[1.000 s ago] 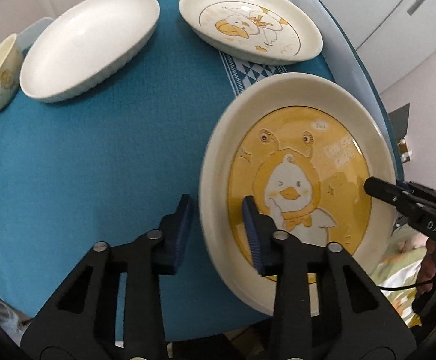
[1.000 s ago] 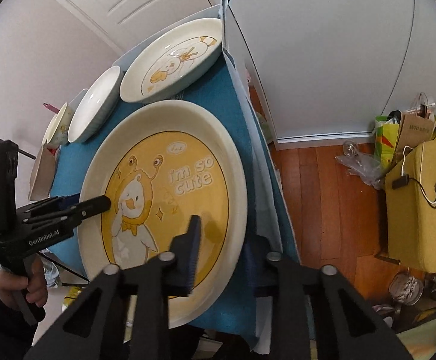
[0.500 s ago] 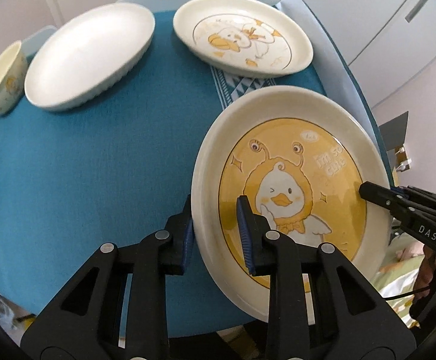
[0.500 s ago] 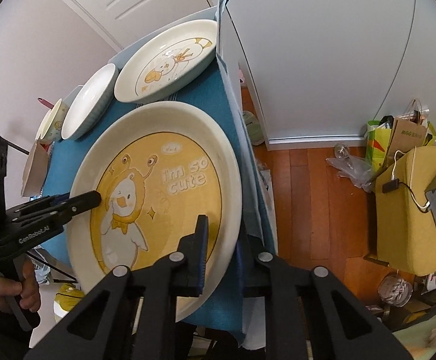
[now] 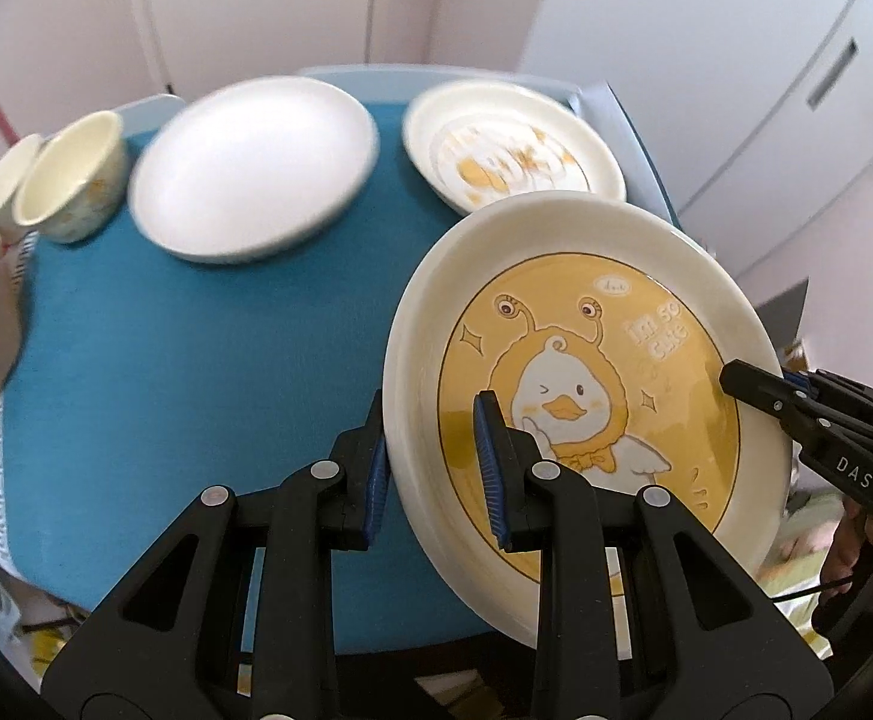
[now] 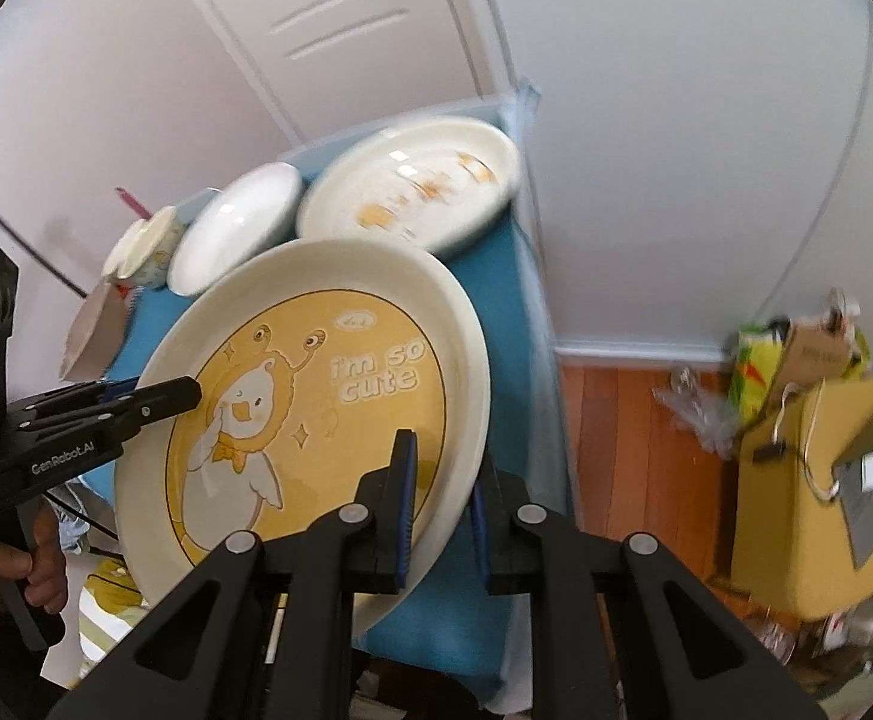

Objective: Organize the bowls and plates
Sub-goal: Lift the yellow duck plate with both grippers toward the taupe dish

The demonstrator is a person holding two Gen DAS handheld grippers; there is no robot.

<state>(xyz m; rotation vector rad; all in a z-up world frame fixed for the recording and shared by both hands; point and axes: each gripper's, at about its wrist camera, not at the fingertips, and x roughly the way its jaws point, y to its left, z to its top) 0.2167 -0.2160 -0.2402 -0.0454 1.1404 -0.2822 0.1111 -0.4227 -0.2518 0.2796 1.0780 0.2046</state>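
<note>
Both wrist views angled down, close, sharing the yellow plate (image 5: 586,360)

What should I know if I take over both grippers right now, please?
Left gripper: shut on the yellow duck plate's rim.
Right gripper: shut on the same plate's opposite rim.
The plate is tilted and seems clear of the blue cloth.
At the far edge, in a row: a white plate, a smaller duck plate, two small bowls.
Done: the plate is picked up. Left: nothing is stacked yet; set it down and group plates and bowls.
</note>
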